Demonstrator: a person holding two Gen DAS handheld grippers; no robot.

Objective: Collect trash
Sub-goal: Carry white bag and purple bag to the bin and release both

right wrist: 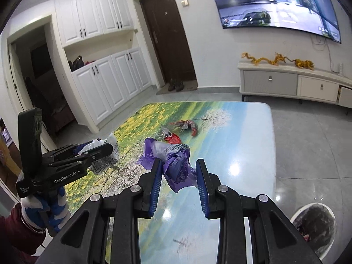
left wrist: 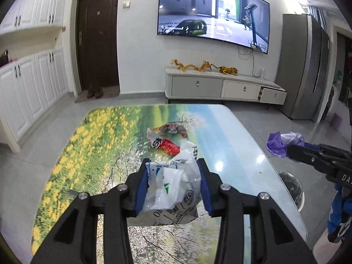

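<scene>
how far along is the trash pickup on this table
Midway, it seems. In hand: the left gripper is shut on a white plastic wrapper, and the right gripper on a crumpled purple wrapper, both held above the table. Left: a red wrapper and an orange-red scrap lie on the tabletop. The bin waits beside the table; nothing held has been dropped in yet.

Ahead of me the white wall (left wrist: 140,50) carries a wide lit television (left wrist: 213,15), with a low drawer cabinet (left wrist: 222,85) beneath it. To its left stands a dark brown door (left wrist: 98,37), shoes (left wrist: 95,91) at its foot. White cupboards (left wrist: 33,83) line the left side. The floor (left wrist: 248,118) is grey tile. Near me spreads a glossy table (left wrist: 239,145) printed with a meadow.
</scene>
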